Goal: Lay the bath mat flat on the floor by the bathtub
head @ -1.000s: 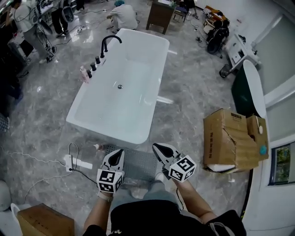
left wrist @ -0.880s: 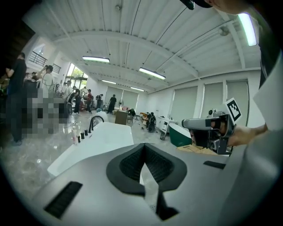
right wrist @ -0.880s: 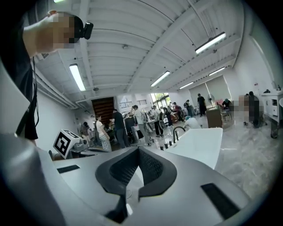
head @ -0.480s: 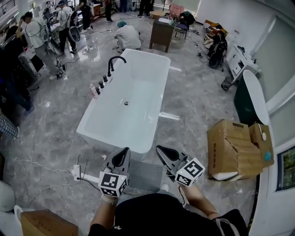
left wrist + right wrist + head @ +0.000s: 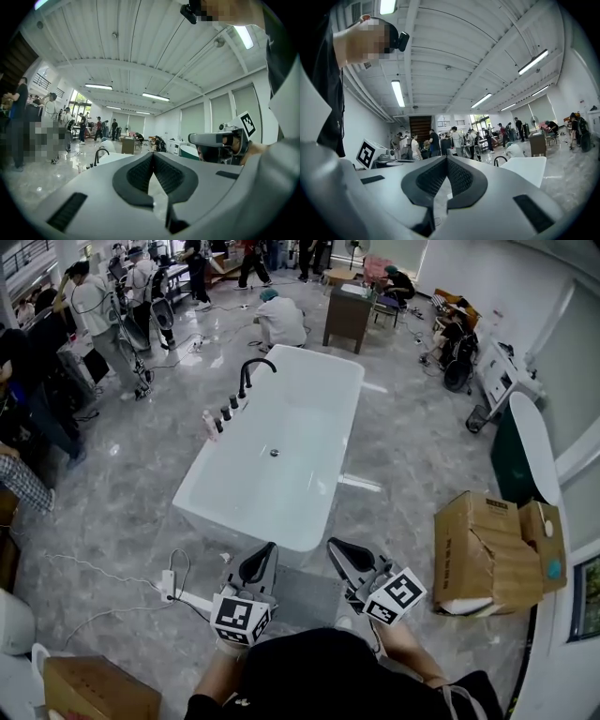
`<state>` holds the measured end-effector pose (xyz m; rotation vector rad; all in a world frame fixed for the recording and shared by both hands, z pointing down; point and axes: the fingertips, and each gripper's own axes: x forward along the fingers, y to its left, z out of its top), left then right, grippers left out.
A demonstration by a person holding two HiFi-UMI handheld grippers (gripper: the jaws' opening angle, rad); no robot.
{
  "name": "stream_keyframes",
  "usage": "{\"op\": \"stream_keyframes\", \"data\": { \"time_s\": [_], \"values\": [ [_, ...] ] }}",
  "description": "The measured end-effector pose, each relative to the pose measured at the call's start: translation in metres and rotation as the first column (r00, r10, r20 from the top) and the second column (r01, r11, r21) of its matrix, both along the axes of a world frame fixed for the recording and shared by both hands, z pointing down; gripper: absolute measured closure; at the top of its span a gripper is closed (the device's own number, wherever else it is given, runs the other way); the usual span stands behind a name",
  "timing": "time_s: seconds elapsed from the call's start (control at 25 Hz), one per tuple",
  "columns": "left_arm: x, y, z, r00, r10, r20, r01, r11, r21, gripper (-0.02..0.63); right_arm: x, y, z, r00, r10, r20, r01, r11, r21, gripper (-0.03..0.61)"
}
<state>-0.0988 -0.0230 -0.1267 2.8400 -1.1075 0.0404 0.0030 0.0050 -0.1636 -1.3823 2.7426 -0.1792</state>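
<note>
Grey bath mat (image 5: pixel 305 596) flat on the floor at bottom centre of the head view, just below the white bathtub's (image 5: pixel 239 521) near end, left gripper (image 5: pixel 262 568) and right gripper (image 5: pixel 341 555) above its left and right sides, both jaws pinched together on nothing, cardboard box (image 5: pixel 487 554) at right.

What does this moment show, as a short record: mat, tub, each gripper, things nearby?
Mat: bath mat on the floor at the bathtub's near end, looks flat, partly hidden by the grippers
Bathtub: bathtub white, black faucet on its left rim
Left gripper: left gripper jaws shut, nothing between them
Right gripper: right gripper jaws shut, nothing between them
Nearby: cardboard box at right, power strip at left
</note>
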Motion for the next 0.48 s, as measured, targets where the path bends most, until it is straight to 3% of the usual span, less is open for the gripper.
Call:
{"op": "stream_keyframes", "data": {
  "time_s": [0.48],
  "values": [
    [-0.019, -0.005, 0.004, 0.998, -0.055, 0.001, 0.055, 0.998, -0.001, 0.595, -0.016, -0.004, 0.002, 0.999, -0.026, -0.042, 0.028, 0.999, 0.032, 0.554]
  ]
}}
